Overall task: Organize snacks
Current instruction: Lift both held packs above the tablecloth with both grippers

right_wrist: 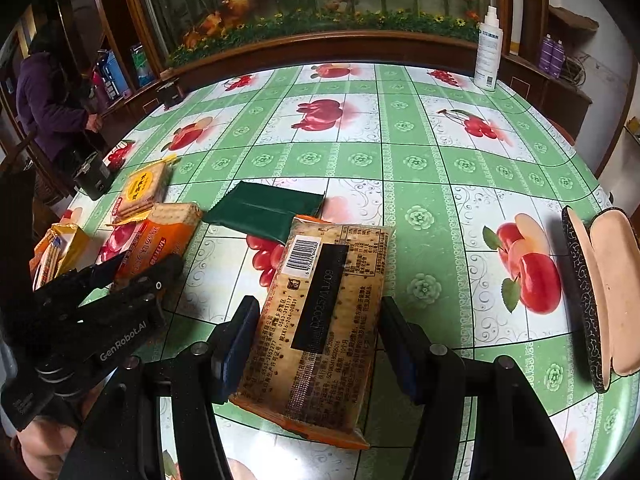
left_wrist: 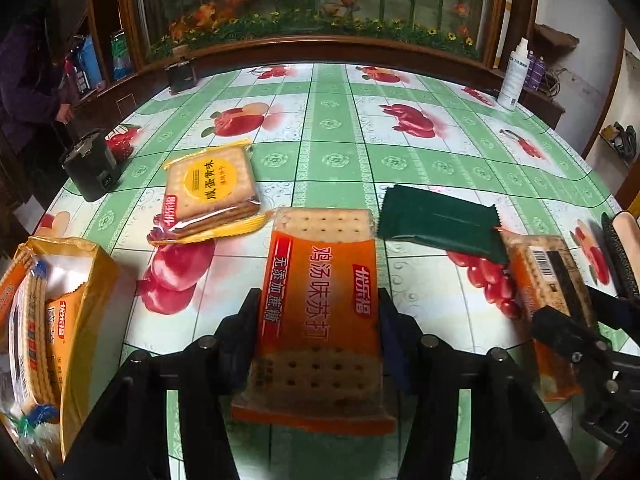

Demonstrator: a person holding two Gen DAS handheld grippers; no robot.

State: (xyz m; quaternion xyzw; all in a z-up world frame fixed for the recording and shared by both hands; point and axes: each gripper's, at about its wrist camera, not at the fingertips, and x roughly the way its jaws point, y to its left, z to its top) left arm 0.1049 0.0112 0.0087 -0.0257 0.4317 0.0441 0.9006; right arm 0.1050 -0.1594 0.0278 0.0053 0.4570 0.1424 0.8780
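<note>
My left gripper [left_wrist: 318, 320] is shut on an orange soda cracker pack [left_wrist: 320, 312], its fingers pressing both long sides. My right gripper [right_wrist: 320, 328] is shut on a second orange cracker pack [right_wrist: 320, 320], barcode side up; this pack also shows in the left wrist view [left_wrist: 544, 300]. A yellow cracker pack [left_wrist: 210, 192] lies on the table at the left. A dark green wrapper [left_wrist: 436, 224] lies between the two held packs. An open yellow bag [left_wrist: 80, 292] with several cracker packs inside stands at the far left.
The round table [right_wrist: 400, 152] has a green fruit-print cloth. A black box [left_wrist: 90, 164] stands at its left edge, a white spray bottle [right_wrist: 487, 48] at the back right, an open glasses case [right_wrist: 600, 292] at the right. A person [right_wrist: 48, 100] stands far left.
</note>
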